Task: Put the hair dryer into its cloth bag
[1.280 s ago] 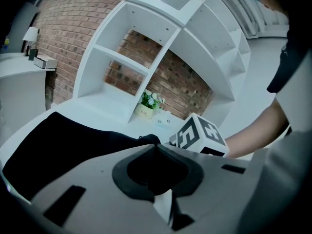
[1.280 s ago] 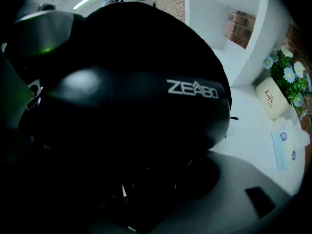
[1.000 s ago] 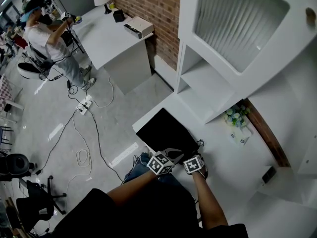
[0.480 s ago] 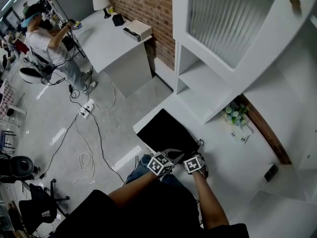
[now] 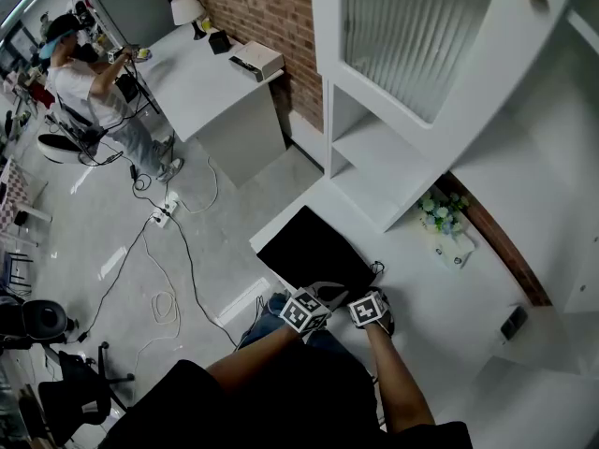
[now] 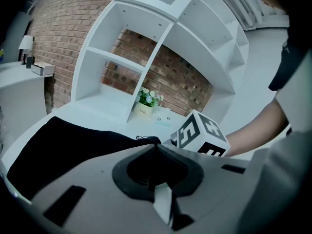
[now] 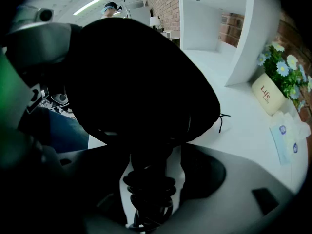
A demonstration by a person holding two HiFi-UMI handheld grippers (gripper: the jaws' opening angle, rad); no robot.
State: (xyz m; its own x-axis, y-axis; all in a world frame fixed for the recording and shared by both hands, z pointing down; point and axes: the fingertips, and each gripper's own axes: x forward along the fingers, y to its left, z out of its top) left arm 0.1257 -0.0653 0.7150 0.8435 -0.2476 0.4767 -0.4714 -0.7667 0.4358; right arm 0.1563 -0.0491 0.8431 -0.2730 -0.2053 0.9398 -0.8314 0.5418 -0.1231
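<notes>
The black cloth bag (image 5: 314, 249) lies flat on the white table (image 5: 440, 307), its mouth end toward me. My left gripper (image 5: 312, 303) is shut on the bag's near edge (image 6: 146, 141), beside the drawstring. My right gripper (image 5: 372, 312) points steeply down at the bag mouth and its jaws are opening. The black hair dryer (image 7: 146, 106) fills the right gripper view; its ribbed cord end (image 7: 150, 189) hangs between the jaws with white gaps on both sides. Dryer body and bag merge into one dark mass, so how deep it sits is unclear.
A white shelf unit (image 5: 374, 157) stands behind the bag, with a small flower pot (image 7: 267, 94) and flat packets (image 7: 287, 138) to the right. The table's front edge runs just under my hands. A person (image 5: 84, 73) works at a far desk; cables lie on the floor.
Both grippers stay at the bag's near end. The head view has drifted slightly; nothing else differs visibly.
</notes>
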